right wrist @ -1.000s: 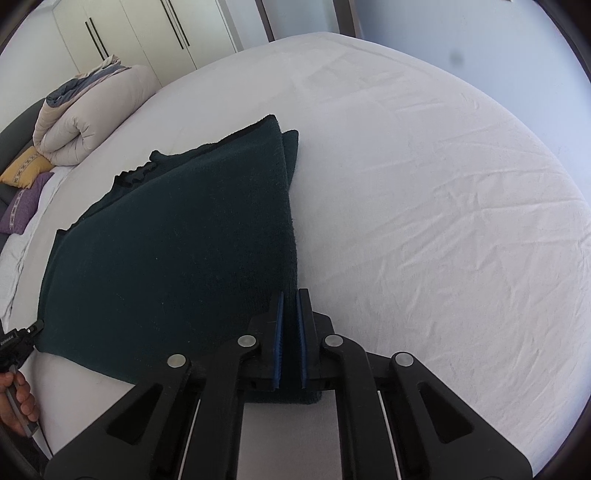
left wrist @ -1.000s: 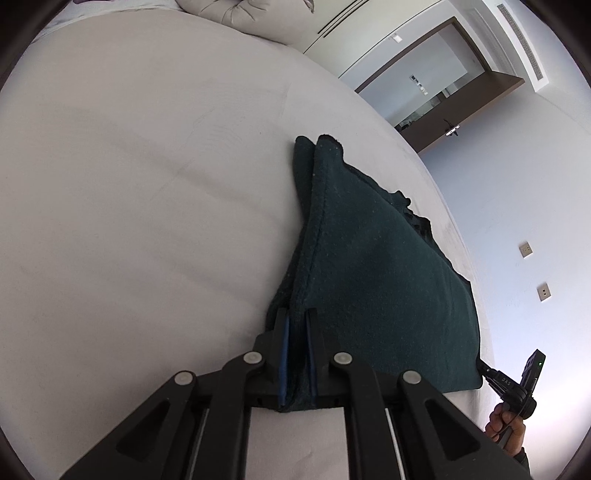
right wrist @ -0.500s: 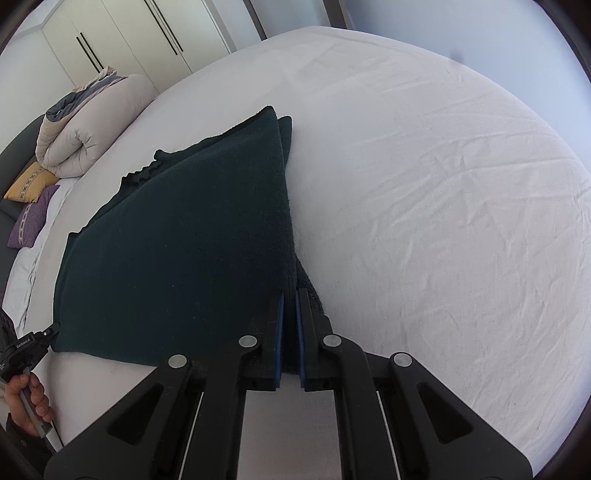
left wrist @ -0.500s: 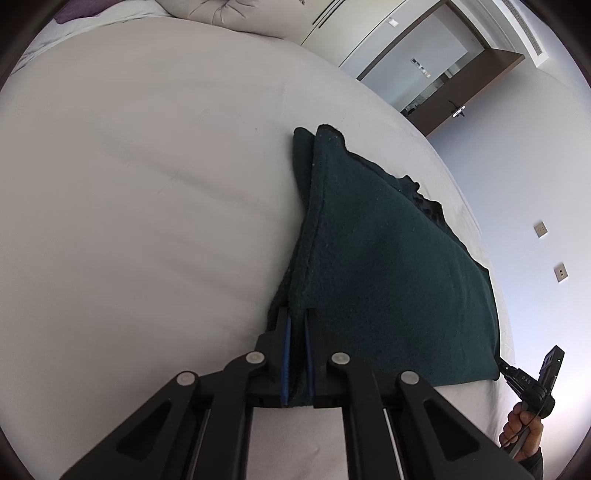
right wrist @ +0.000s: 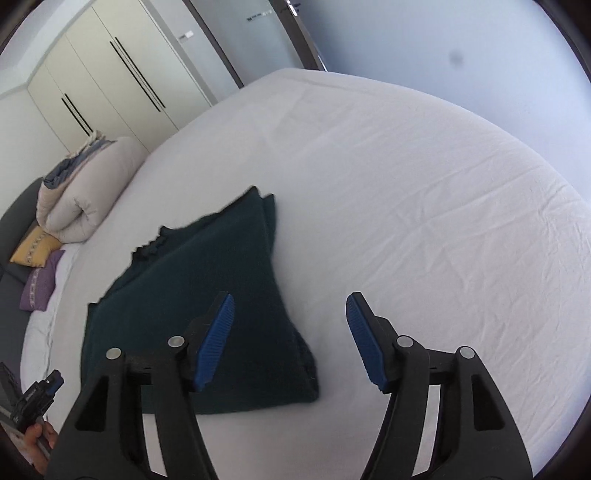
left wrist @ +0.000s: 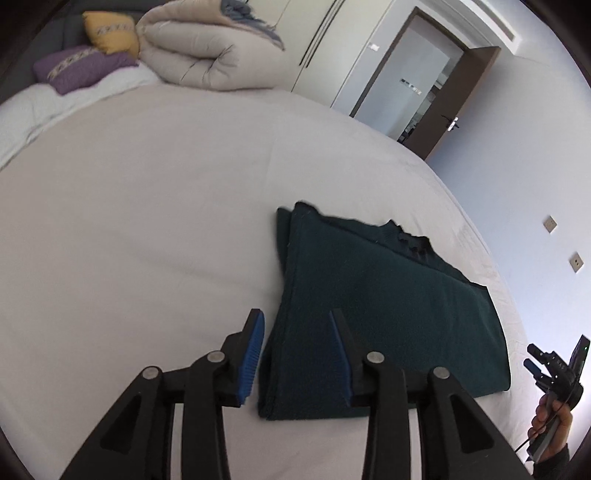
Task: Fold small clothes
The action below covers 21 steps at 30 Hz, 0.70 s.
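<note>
A dark green garment [left wrist: 388, 306] lies folded flat on the white bed sheet [left wrist: 147, 221]; it also shows in the right wrist view [right wrist: 207, 295]. My left gripper [left wrist: 297, 317] is open and empty, raised over the garment's near left corner. My right gripper [right wrist: 290, 304] is open and empty, raised over the garment's near right corner. Neither gripper touches the cloth.
A rolled beige duvet [left wrist: 207, 48] with a yellow pillow [left wrist: 110, 31] and a purple pillow [left wrist: 77, 66] lies at the bed's head. White wardrobes [right wrist: 110, 85] and a doorway [left wrist: 424, 81] stand beyond. The other hand-held gripper shows at the edge [left wrist: 557, 373].
Both grippers have let go of the garment's corners, opened, and lifted back from it. The garment now lies flat on the bed.
</note>
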{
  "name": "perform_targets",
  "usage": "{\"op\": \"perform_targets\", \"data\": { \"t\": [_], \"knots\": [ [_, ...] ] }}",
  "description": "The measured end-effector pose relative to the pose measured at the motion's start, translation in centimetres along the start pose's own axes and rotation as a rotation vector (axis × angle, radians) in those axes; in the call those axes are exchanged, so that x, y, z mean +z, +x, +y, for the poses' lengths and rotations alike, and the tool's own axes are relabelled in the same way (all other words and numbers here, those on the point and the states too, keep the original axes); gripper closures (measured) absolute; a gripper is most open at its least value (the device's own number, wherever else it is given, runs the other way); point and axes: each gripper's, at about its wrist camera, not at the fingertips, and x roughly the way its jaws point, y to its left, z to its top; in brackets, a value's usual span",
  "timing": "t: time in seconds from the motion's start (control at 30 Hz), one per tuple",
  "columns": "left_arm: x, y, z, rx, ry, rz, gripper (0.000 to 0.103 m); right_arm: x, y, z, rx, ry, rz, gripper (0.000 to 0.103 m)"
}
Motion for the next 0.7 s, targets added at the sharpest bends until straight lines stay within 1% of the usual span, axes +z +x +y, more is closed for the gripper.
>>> {"op": "perform_targets", "data": {
  "t": [0.03,0.1,0.17,0.27,0.33,0.37,0.43,0.47,0.5,0.53,0.57,0.6,0.63,0.7],
  "knots": [
    [0.7,0.2,-1.4,-0.02,0.041,-0.013,0.061,0.3,0.6,1.2,0.063,-0.015,0.021,0.04],
    [2.1,1.5,-4.4,-0.032,0.115,-0.021,0.053,0.7,2.5,3.9,0.198,-0.03,0.08,0.042],
    [3.3,4.1,-6.8,-0.05,0.175,0.004,0.05,1.1,4.9,6.7,0.297,-0.031,0.121,0.044],
    [4.8,8.6,-9.0,-0.034,0.228,0.035,0.05,1.6,9.4,10.8,0.352,-0.035,0.189,0.051],
    [5.5,11.2,-9.9,0.009,0.268,0.053,0.05,1.5,12.6,13.1,0.423,-0.01,0.261,0.051],
    [5.8,12.6,-9.9,0.027,0.273,0.072,0.05,1.4,14.3,14.2,0.439,0.002,0.297,0.051],
    [5.9,14.7,-9.1,0.049,0.258,0.105,0.05,1.3,17.2,16.1,0.458,0.003,0.339,0.051],
    [5.8,15.7,-8.5,0.066,0.247,0.126,0.05,1.3,18.5,16.8,0.484,0.002,0.359,0.051],
    [5.5,16.7,-7.5,0.078,0.23,0.15,0.05,0.6,19.6,17.4,0.491,0.006,0.367,0.051],
    [5.0,17.3,-6.3,0.057,0.199,0.163,0.048,0.6,20.7,17.5,0.476,0.013,0.372,0.053],
    [4.6,17.2,-5.1,0.006,0.162,0.149,0.049,0.7,21.6,17.2,0.459,0.026,0.369,0.062],
    [4.4,17.0,-4.3,-0.034,0.139,0.129,0.05,0.9,22.2,16.4,0.464,0.046,0.361,0.067],
    [4.2,16.8,-3.8,-0.055,0.129,0.121,0.051,1.3,22.7,15.6,0.474,0.074,0.354,0.074],
    [4.0,16.5,-3.5,-0.075,0.129,0.11,0.051,2.4,23.7,13.5,0.506,0.146,0.325,0.079]
  ]
}}
